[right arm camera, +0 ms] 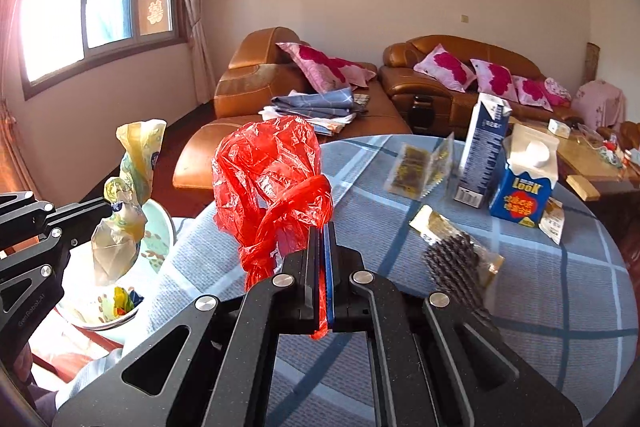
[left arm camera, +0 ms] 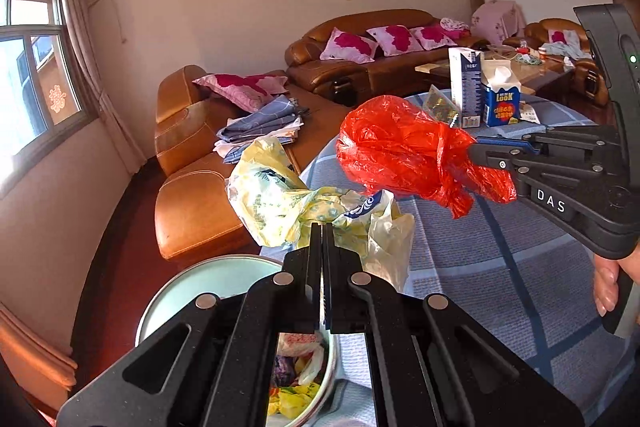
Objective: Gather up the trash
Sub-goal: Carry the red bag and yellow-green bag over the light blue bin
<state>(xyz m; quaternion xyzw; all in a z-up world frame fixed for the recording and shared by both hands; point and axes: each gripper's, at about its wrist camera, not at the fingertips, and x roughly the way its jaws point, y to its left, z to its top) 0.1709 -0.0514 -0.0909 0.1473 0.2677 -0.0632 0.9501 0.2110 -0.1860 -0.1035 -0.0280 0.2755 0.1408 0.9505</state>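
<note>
Two claws were up over the table (right arm camera: 520,307), each pinching one bag: right claw (right arm camera: 322,227) clamped the knotted red bag (right arm camera: 268,171), left claw (left arm camera: 322,227) gripped the yellow bag (left arm camera: 280,199) above one bin (left arm camera: 208,279) at the table's edge. Two cartons (right arm camera: 524,183) and three wrappers (right arm camera: 456,251) lay behind.
</note>
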